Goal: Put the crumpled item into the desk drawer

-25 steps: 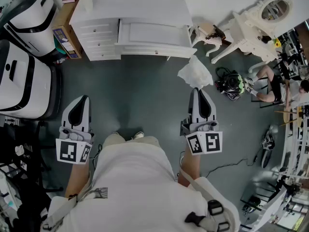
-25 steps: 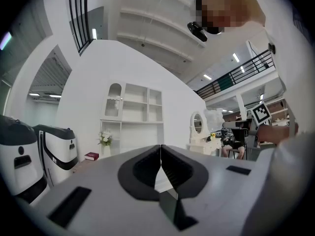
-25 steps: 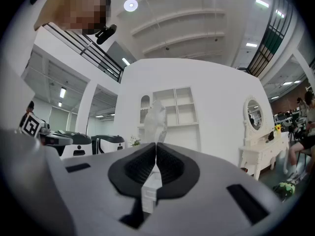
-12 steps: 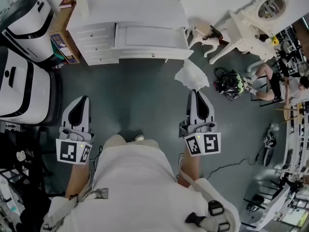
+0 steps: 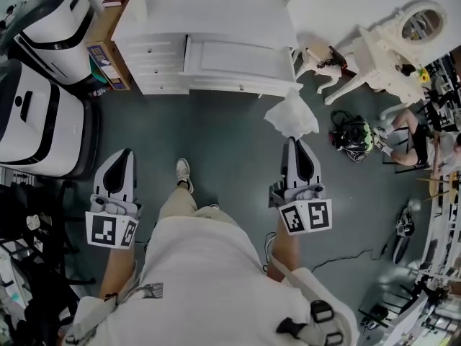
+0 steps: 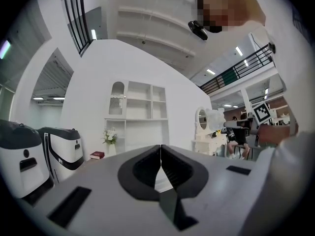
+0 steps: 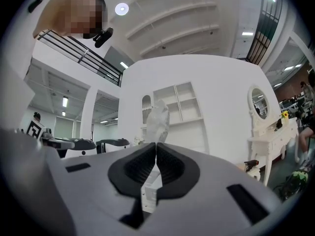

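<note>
Shoe (image 5: 184,173) has stepped fwd to 12 o'clock since the earlier frame and the white desk (image 5: 216,13) has slid right in frame; both grippers keep the same pose. Right gripper (image 5: 294,143) jaws are pinched tight on the crumpled tissue (image 5: 292,115). It sticks out at 12 o'clock of the tips, well short of the centre drawer (image 5: 238,60) at 11 o'clock of it. Left gripper (image 5: 124,152) jaws are closed together, nothing btwn them.

Risks:
- Grip is only on the tissue's lower edge, so walking sway could shake it loose onto the floor.
- Drawer looks pulled out but can't confirm. If it's shut, left must spread its jaws first to pull it.
- Tissue is wide + floppy and could snag on the drawer front.

Views:
- Right gripper view shows the pinch line w/ tissue rising above the tips; head view hides that under the gripper body.
- Left gripper view confirms empty jaws.
- Only head view shows the gap to the drawer. Gripper views give the shelf unit (image 7: 184,114) and vanity (image 7: 268,139) — drawer not readable there.
</note>
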### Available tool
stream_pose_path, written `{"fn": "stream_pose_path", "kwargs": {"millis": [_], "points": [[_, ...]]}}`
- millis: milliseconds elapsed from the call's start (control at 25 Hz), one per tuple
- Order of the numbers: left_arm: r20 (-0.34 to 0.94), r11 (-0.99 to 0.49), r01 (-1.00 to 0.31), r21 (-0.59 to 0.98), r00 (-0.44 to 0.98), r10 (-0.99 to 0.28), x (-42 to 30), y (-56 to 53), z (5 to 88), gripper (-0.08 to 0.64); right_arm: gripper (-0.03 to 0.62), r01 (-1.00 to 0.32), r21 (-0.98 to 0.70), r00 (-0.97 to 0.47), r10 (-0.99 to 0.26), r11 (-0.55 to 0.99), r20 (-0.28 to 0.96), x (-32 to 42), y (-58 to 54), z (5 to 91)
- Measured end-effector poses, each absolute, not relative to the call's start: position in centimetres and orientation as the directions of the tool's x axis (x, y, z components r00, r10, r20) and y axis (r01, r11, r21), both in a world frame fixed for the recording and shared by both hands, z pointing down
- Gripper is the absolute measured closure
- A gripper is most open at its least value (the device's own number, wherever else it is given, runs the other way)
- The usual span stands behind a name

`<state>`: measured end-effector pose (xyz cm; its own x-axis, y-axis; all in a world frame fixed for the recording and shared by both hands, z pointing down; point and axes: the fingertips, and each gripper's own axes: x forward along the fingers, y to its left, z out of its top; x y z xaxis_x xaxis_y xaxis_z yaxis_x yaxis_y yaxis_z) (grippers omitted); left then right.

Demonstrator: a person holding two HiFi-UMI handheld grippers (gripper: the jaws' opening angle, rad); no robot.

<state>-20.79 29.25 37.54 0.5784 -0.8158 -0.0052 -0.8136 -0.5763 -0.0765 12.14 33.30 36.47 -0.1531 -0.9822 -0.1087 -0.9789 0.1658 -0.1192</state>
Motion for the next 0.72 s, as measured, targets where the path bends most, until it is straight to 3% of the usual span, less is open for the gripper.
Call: {"fn": "stream_pose_path", "kwargs": {"millis": [320, 720], "points": [[0.019, -0.641, -0.768, -0.014, 0.640, -0.768, -17.8, 20.8, 40.3, 0.544, 0.575, -0.985, -0.114, -0.122, -0.991, 0.128, -0.054, 12.9, 26.7, 37.5], [-0.071, -0.706, -0.706, 0.048, 0.703, -0.708, -14.4, 2.0, 38.7, 0.543, 0.575, -0.995, -0.020, -0.096, -0.995, 0.097, -0.020, 13.7, 10.9, 33.7]]}}
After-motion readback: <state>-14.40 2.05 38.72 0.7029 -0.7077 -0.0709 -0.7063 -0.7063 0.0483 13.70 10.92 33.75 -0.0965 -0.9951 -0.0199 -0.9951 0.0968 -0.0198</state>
